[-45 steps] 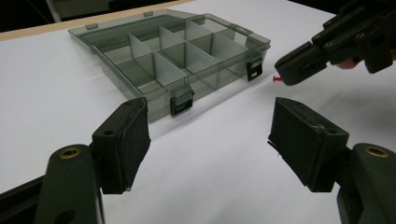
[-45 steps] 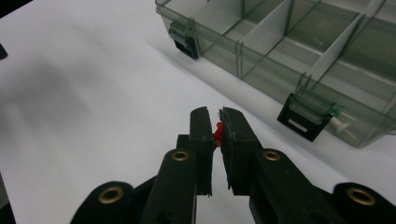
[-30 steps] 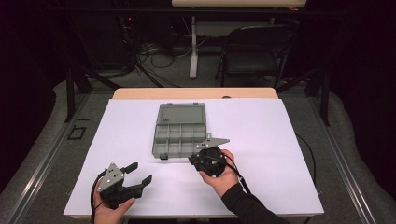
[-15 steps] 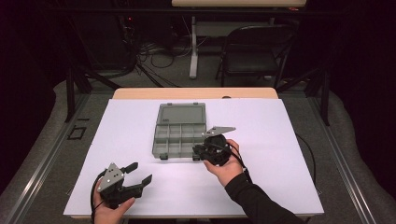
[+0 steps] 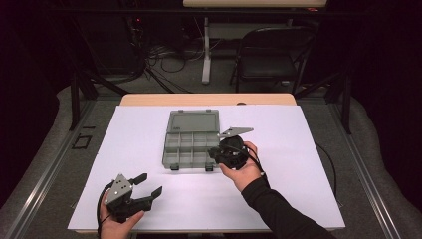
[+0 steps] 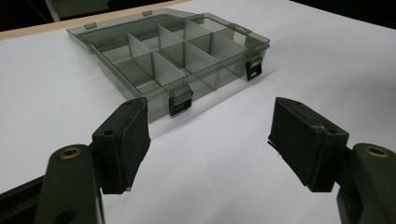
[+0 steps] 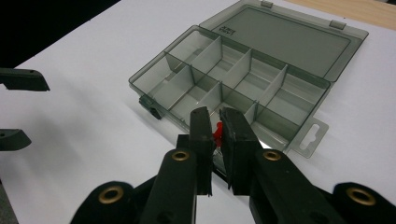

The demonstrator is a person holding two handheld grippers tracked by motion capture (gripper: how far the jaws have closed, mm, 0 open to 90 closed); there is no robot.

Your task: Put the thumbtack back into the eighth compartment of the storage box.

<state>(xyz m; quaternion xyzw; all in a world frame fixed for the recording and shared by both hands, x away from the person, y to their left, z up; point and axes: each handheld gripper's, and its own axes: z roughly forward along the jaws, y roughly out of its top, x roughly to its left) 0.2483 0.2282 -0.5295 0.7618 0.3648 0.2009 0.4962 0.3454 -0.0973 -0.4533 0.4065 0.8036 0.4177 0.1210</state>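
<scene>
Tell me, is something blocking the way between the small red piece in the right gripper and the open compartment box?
Nothing visible does. The right gripper pinches the small red piece just before the box, whose lid lies open; the compartments look empty.

A white sheet covers a light wooden table. Beyond the table, a black folding chair stands on grey floor near tangled black cables.
</scene>
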